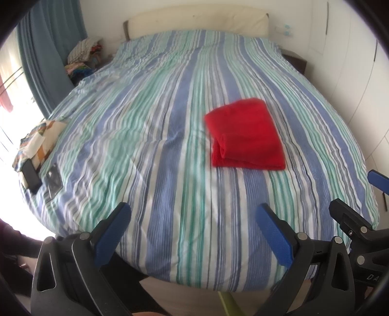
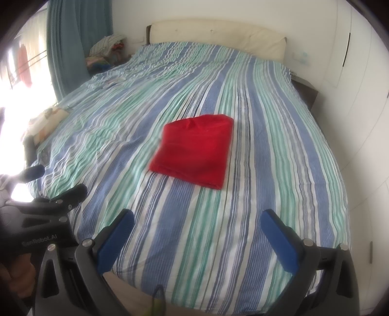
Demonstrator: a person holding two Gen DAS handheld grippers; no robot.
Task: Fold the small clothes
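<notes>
A red garment point(image 1: 245, 135) lies folded into a compact rectangle on the striped bed cover point(image 1: 145, 136). It also shows in the right wrist view point(image 2: 194, 150), near the bed's middle. My left gripper point(image 1: 193, 214) is open and empty, held above the bed's near edge, well short of the garment. My right gripper point(image 2: 197, 220) is open and empty, also back at the near edge. The right gripper shows at the right edge of the left wrist view point(image 1: 359, 214). The left gripper shows at the left edge of the right wrist view point(image 2: 58, 184).
A patterned cloth point(image 1: 39, 143) with a dark phone point(image 1: 31, 173) and a flat dark device point(image 1: 54, 182) lies at the bed's left edge. A clothes pile point(image 1: 83, 57) sits by the blue curtain point(image 1: 46, 53). A cream headboard point(image 1: 197, 21) and white wardrobes point(image 1: 352, 80) bound the bed.
</notes>
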